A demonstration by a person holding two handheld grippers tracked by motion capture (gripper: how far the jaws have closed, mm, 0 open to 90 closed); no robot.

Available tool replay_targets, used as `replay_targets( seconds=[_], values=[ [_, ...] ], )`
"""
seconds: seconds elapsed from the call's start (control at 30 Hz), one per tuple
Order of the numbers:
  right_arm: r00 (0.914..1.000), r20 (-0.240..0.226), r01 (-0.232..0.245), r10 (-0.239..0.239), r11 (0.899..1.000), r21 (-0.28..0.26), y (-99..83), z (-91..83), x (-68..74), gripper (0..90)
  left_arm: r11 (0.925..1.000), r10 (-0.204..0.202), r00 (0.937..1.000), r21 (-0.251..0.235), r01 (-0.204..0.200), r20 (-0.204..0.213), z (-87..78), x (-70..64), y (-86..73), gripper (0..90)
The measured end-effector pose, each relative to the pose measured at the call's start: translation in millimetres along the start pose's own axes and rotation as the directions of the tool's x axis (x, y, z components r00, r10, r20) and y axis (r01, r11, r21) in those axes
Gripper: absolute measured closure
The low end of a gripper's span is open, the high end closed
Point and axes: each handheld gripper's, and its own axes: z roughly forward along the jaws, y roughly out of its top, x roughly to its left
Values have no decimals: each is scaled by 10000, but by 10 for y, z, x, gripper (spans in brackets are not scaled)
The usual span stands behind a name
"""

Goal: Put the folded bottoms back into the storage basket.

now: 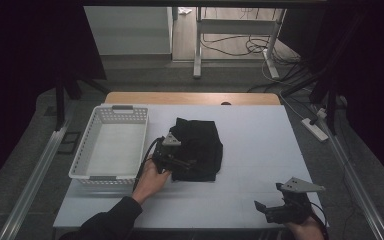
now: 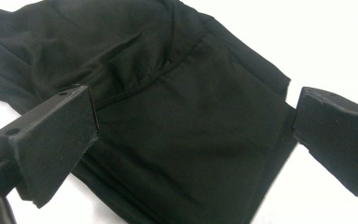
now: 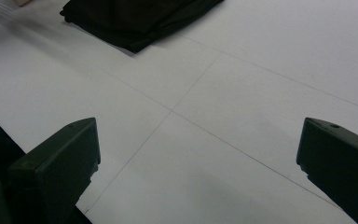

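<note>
A folded black garment (image 1: 197, 147) lies near the middle of the white table (image 1: 255, 145). My left gripper (image 1: 177, 157) sits at the garment's left edge, held by a hand in a dark sleeve. In the left gripper view its jaws stand wide apart over the black garment (image 2: 182, 126), with the left gripper (image 2: 196, 116) open and nothing pinched. My right gripper (image 1: 270, 197) hovers at the table's front right corner, apart from the cloth. The right gripper (image 3: 198, 140) is open over bare table, with the garment (image 3: 135, 18) far ahead.
An empty white slotted basket (image 1: 82, 150) stands on the table's left side, close to the garment. The table's wooden far edge (image 1: 190, 97) meets a floor with desk legs and cables. A power strip (image 1: 316, 129) lies on the floor at right.
</note>
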Motion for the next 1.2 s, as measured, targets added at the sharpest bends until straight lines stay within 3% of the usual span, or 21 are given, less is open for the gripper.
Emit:
replay_targets(
  seconds=[0.3, 0.47, 0.9, 1.1, 1.2],
  values=[
    [10000, -18, -8, 8, 10000, -13, -1, -1, -1, 0, 9999, -125, 9989, 76, 129, -450, 86, 95, 83, 2],
    [10000, -35, -22, 21, 10000, -26, -1, -1, -2, 0, 9992, -405, 9982, -7, 405, -438, 118, 174, 128, 2],
    [10000, -43, -1, 1, 10000, -23, -2, -2, -1, 0, 9995, -314, 9984, 91, 319, -459, 256, 239, 259, 1],
    [10000, -71, -6, 6, 10000, -41, -3, -2, -3, 0, 9975, -688, 9962, 102, 695, -537, 315, 350, 247, 0],
    [10000, -61, 30, -30, 10000, -26, -1, -1, 0, 0, 9975, -684, 9956, 138, 694, -640, 351, 389, 260, 0]
  ],
)
